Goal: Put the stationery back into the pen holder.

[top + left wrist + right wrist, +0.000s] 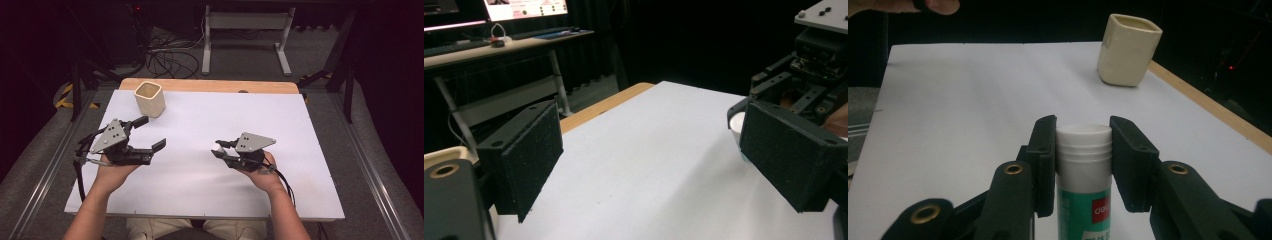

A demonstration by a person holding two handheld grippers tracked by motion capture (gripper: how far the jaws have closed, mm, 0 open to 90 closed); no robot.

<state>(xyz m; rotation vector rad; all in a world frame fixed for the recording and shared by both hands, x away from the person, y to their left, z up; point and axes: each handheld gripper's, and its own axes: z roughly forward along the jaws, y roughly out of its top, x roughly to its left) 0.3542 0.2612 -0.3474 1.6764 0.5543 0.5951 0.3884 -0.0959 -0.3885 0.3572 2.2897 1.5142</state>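
White-capped green-labelled glue stick (1084, 170) clamped upright by right gripper (1083, 150) | left gripper (146, 134) held wide open, empty | step: transport; next: careful lowering into cream square ceramic cup (149, 98).

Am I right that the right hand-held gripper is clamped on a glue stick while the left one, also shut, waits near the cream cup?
Not quite: the left hand-held gripper is open, its jaws wide apart in the left gripper view. The right hand-held gripper does clamp the glue stick, and the cup stands nearby.
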